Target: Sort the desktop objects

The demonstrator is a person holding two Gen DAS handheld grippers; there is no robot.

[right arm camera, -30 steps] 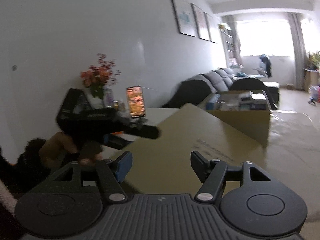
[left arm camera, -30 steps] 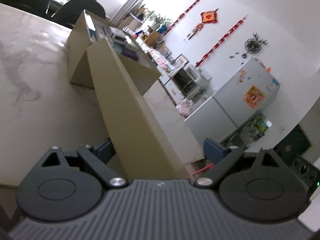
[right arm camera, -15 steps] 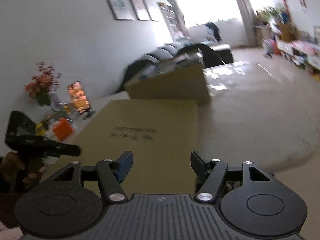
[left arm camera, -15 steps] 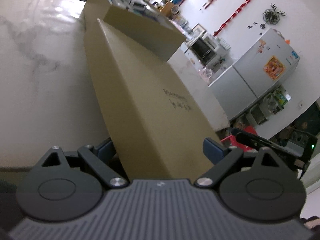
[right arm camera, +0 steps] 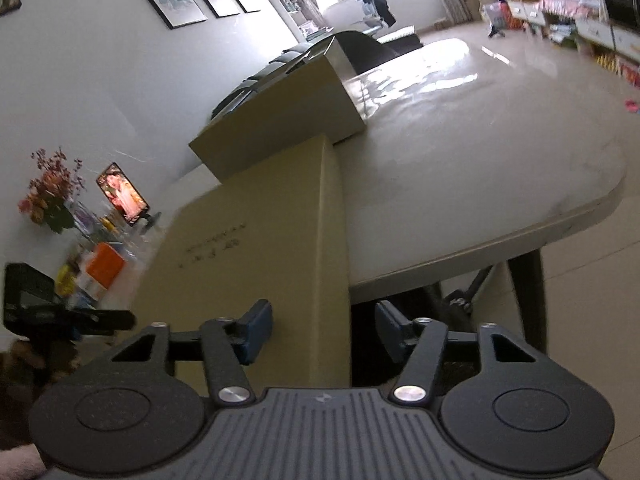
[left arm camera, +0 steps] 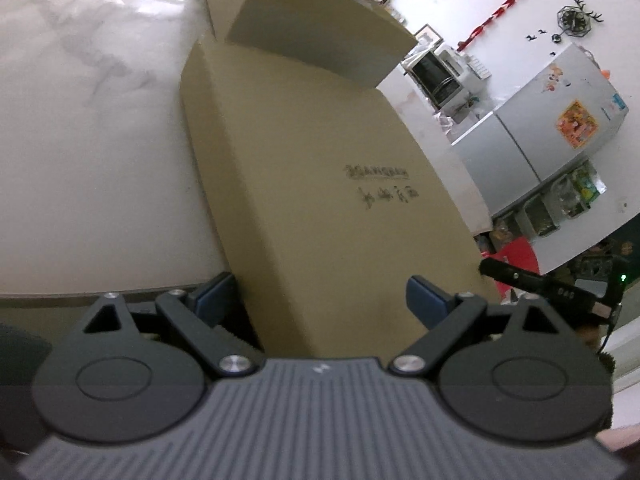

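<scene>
A long flat cardboard box [left arm camera: 320,184] with dark printed writing lies lengthwise on the pale marble table [left arm camera: 100,140], its near end past the table's edge. My left gripper [left arm camera: 320,300] holds that near end with its jaws wide, one pad on the side face and one over the top. In the right wrist view the flat box [right arm camera: 256,248] has its right long edge between the jaws of my right gripper [right arm camera: 324,332]. Those jaws are closing, and a gap still shows on the right side. An open cardboard box [left arm camera: 320,36] stands at the flat box's far end.
A phone [right arm camera: 122,194] with a lit screen, flowers [right arm camera: 50,192] and an orange packet [right arm camera: 105,270] crowd the table's left end by the wall. The table's rounded edge [right arm camera: 560,216] drops to the floor on the right. A fridge [left arm camera: 560,128] stands behind.
The flat box has come down from a steep tilt to nearly flat on the table. My right gripper has rolled, dropped to the box's right edge and narrowed its jaws.
</scene>
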